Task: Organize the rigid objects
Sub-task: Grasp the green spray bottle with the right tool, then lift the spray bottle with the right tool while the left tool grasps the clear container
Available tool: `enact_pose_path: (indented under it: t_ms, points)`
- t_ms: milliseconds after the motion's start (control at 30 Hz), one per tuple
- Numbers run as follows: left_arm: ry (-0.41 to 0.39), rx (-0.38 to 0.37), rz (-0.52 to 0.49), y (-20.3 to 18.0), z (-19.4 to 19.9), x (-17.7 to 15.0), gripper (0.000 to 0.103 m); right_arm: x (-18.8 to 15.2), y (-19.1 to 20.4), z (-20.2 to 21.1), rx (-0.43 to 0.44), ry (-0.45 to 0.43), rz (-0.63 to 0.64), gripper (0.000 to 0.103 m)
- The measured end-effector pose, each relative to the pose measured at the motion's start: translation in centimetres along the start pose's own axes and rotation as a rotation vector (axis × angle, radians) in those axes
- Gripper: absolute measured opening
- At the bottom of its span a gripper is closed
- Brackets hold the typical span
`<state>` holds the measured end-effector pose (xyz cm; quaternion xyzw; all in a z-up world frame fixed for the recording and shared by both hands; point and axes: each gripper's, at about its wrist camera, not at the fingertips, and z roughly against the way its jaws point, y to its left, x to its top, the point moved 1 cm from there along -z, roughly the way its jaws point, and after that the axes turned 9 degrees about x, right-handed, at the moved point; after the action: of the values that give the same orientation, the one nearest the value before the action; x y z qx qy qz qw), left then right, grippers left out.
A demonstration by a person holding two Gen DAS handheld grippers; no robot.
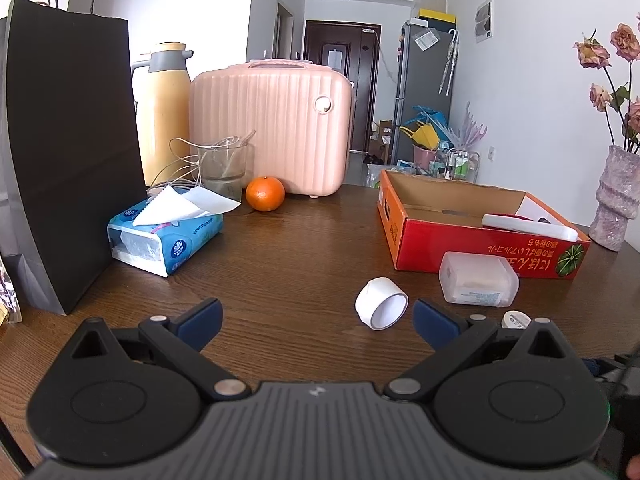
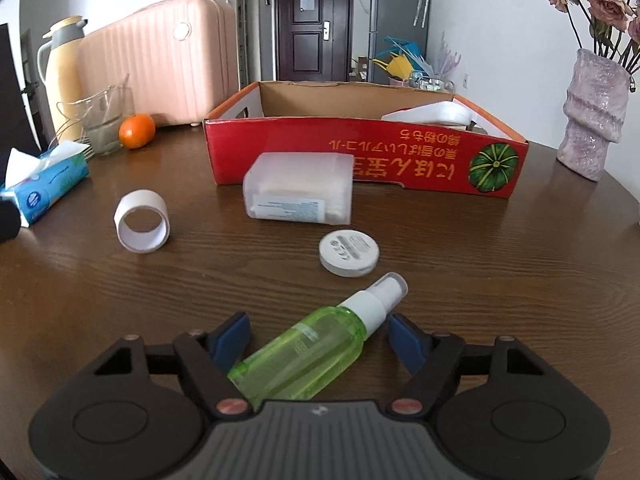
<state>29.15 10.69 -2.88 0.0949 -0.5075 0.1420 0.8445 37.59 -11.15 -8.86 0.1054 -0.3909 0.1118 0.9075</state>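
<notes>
A red cardboard box [image 2: 360,152] [image 1: 472,248] stands open on the wooden table, with white items inside at its right end. In front of it lie a clear plastic container [image 2: 300,188] [image 1: 478,284], a white tape roll [image 2: 142,220] [image 1: 382,302], a round white lid [image 2: 349,253] [image 1: 516,319] and a green spray bottle [image 2: 316,348]. My right gripper [image 2: 318,338] is open, its fingers on either side of the lying bottle without gripping it. My left gripper [image 1: 316,320] is open and empty, just left of the tape roll.
A tissue pack [image 1: 164,240], an orange [image 1: 265,194], a glass with cables [image 1: 224,168], a yellow thermos [image 1: 164,108] and a pink case [image 1: 272,128] stand at the back left. A black paper bag [image 1: 68,152] is at far left, a flower vase [image 2: 592,112] at right.
</notes>
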Motion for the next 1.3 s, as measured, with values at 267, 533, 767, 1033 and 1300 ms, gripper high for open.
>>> enact_pose_path:
  t_ms: [267, 533, 767, 1033, 1300]
  points:
    - [0.009, 0.013, -0.008, -0.2, -0.3, -0.1, 0.103, -0.8, -0.2, 1.5, 0.069, -0.016, 0.051, 0.030]
    - [0.013, 0.016, -0.011, -0.3, -0.4, -0.2, 0.103, -0.7, -0.2, 2.3, 0.111, -0.065, 0.063, 0.030]
    - [0.021, 0.020, -0.017, -0.4, -0.6, -0.3, 0.103, -0.3, -0.7, 3.7, 0.136, -0.143, 0.051, 0.030]
    - [0.057, 0.020, -0.050, -1.4, -1.6, -0.4, 0.103, 0.8, -3.0, 5.8, 0.143, -0.267, -0.013, 0.030]
    - [0.070, 0.029, -0.131, -4.0, -2.1, 0.2, 0.103, 1.3, -5.1, 6.9, 0.130, -0.332, -0.046, 0.030]
